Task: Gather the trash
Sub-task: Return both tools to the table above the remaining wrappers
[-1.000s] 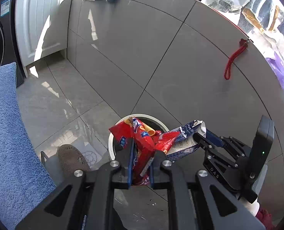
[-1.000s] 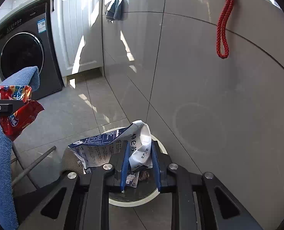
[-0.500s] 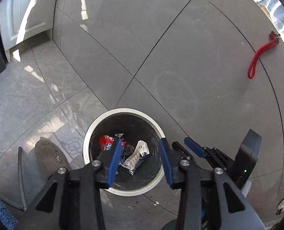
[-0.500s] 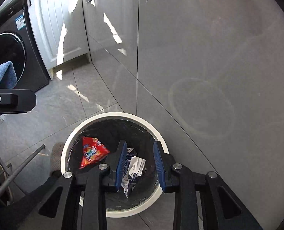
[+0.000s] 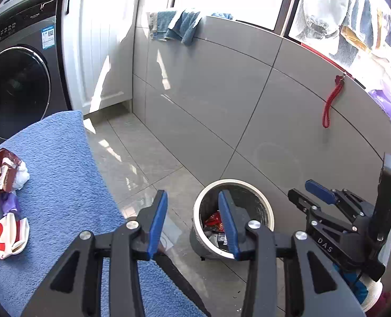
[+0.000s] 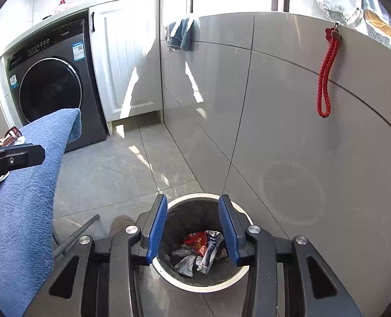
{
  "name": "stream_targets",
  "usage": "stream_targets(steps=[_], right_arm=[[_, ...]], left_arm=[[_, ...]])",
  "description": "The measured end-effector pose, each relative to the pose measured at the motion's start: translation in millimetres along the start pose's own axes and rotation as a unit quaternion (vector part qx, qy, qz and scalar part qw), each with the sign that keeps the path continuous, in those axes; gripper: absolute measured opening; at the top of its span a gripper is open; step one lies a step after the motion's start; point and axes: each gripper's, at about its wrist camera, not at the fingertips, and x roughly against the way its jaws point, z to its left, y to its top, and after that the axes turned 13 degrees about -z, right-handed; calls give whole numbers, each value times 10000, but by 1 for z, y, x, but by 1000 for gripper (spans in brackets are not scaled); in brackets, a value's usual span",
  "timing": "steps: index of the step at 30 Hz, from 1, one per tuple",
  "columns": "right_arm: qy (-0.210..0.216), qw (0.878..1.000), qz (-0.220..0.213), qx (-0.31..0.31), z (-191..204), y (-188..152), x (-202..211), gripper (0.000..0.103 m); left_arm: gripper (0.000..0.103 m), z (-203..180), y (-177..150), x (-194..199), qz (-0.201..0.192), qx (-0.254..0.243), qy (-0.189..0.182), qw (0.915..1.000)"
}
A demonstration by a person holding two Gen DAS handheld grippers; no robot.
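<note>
A round white-rimmed trash bin (image 5: 259, 192) (image 6: 237, 207) stands on the floor by the grey tiled wall. A red snack wrapper (image 6: 196, 241) and a white-blue carton (image 6: 208, 251) lie inside it. My left gripper (image 5: 192, 203) is open and empty, above the floor left of the bin. My right gripper (image 6: 192, 208) is open and empty above the bin; it also shows in the left wrist view (image 5: 305, 194). On the blue towel surface (image 5: 60, 163) lie a brown-white wrapper (image 5: 2, 174) and a white-red wrapper (image 5: 5, 235).
A dark washing machine (image 6: 52, 89) and a white cabinet (image 6: 126, 60) stand at the back. A red rope loop (image 6: 326, 76) hangs on the wall. Blue cloths (image 5: 177, 26) hang over the wall top. A slipper (image 6: 121, 223) lies left of the bin.
Both grippers opened and dropped the red wrapper and the carton into the bin. Both have since lifted and tilted up; the left one has swung left over the towel's edge.
</note>
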Motion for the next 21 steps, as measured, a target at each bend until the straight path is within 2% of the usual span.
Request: stream_targets(steps=[2,4,8,14,21], right_arm=[[187,9997,-160,56,18,9,16,39],[365,9988,-296,133,36,16,31,41],[759,9952,-521,341,75,27,58,41],[1238,9882,-701,560,127,37,82,42],[1635,9805,-772,767,182,44,103,42]], left_arm=[[40,12,-3,26,-102,-146,303,9994],[45,25,-7,50,-166,-211,641,9976],[45,52,-14,103,-386,-167,1094,9931],[49,91,-21,174,-788,-86,1818,9801],[50,133,-34,237,-1160,108,2337,9653]])
